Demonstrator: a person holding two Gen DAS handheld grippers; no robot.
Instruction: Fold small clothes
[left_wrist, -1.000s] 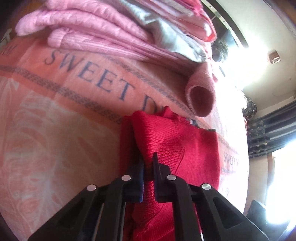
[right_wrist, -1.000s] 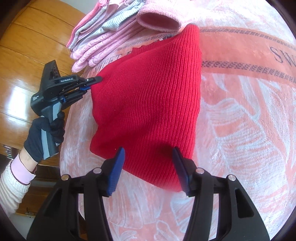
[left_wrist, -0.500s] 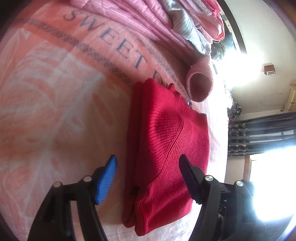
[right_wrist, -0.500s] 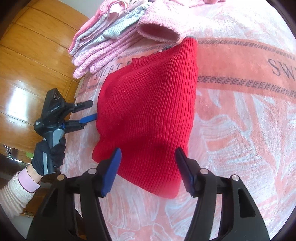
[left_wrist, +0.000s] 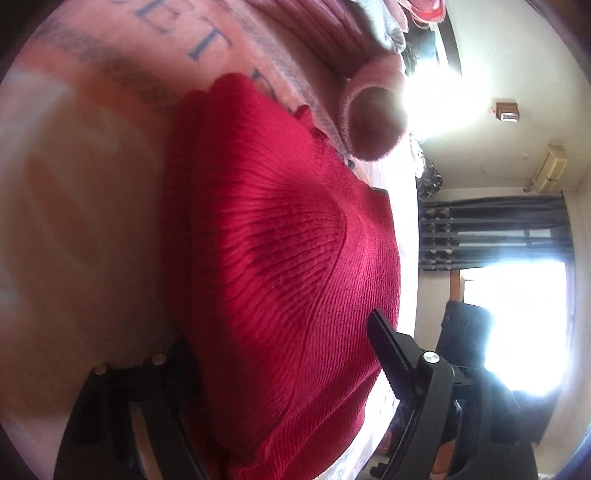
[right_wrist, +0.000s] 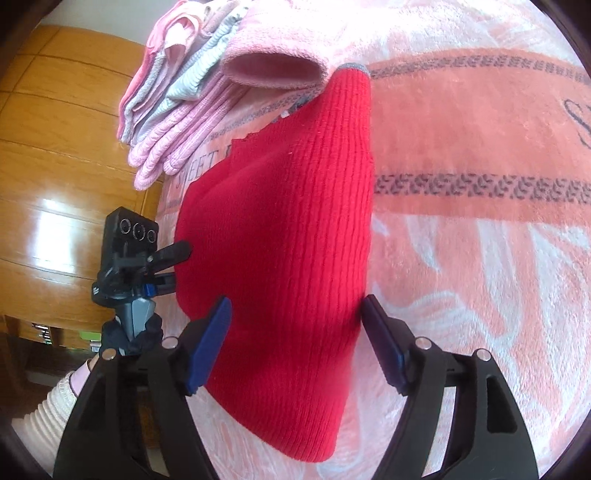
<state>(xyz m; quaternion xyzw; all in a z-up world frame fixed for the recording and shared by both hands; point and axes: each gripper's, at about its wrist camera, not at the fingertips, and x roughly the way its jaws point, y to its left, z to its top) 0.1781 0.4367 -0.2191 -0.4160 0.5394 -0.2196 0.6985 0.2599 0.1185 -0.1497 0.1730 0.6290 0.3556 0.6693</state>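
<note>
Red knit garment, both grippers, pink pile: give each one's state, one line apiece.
Red knit garment: folded, lying flat on the blanket, held by neither gripper.
Left gripper: open, at the garment's side edge.
Right gripper: open, fingers straddling the garment's near end.
Pile of pink and grey clothes: stacked, untouched, at the blanket's far edge.

The left wrist camera looks close and low across the red knitted garment (left_wrist: 295, 266) toward a bright window (left_wrist: 517, 325). The right wrist camera looks down on that garment (right_wrist: 288, 236) from the opposite end, facing the wooden floor (right_wrist: 55, 177).

red garment (right_wrist: 288, 236): ribbed knit | blanket (right_wrist: 461, 280): fuzzy plush | wall panels (right_wrist: 55, 147): glossy wood
</note>
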